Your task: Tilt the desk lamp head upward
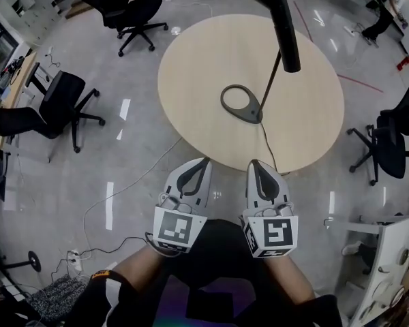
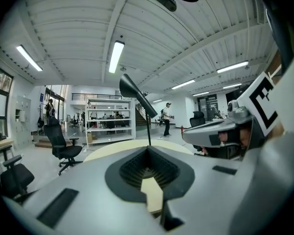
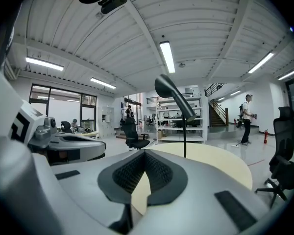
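Black lamp head (image 1: 281, 19): ahead of and above both claws, well apart, long axis slanted | right gripper (image 1: 255, 163): nearer, jaws pressed together, empty | left gripper (image 1: 202, 162): likewise closed, empty

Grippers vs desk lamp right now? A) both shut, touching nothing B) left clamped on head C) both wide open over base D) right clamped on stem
A: left gripper and right gripper are shut side by side at the table's near edge, clear of the desk lamp.
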### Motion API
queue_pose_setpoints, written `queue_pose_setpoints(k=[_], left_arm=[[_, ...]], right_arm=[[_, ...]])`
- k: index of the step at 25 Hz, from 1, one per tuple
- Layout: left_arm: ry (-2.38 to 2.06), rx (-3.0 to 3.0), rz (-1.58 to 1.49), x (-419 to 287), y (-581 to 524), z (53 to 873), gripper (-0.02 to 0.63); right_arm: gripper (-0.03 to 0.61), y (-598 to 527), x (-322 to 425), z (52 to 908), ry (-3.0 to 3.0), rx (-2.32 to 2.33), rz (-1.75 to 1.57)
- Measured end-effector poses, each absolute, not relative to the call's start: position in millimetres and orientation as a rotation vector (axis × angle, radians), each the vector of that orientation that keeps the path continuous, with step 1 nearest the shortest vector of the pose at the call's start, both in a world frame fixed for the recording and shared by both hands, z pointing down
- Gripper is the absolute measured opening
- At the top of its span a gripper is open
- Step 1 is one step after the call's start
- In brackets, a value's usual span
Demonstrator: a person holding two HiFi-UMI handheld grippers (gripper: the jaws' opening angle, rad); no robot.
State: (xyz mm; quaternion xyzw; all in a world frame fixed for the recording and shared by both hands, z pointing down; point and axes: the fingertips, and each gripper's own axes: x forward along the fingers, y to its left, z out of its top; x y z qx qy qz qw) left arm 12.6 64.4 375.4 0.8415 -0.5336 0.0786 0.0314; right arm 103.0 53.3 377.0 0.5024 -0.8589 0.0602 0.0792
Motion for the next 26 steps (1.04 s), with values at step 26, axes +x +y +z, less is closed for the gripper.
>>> queue_pose_setpoints(k=[26], left_arm=[[-1.657,2.569,0.187,-29,42,375,0.048]], right_arm=[[0.009,41,80,385,-2.471,1.608,0.206]])
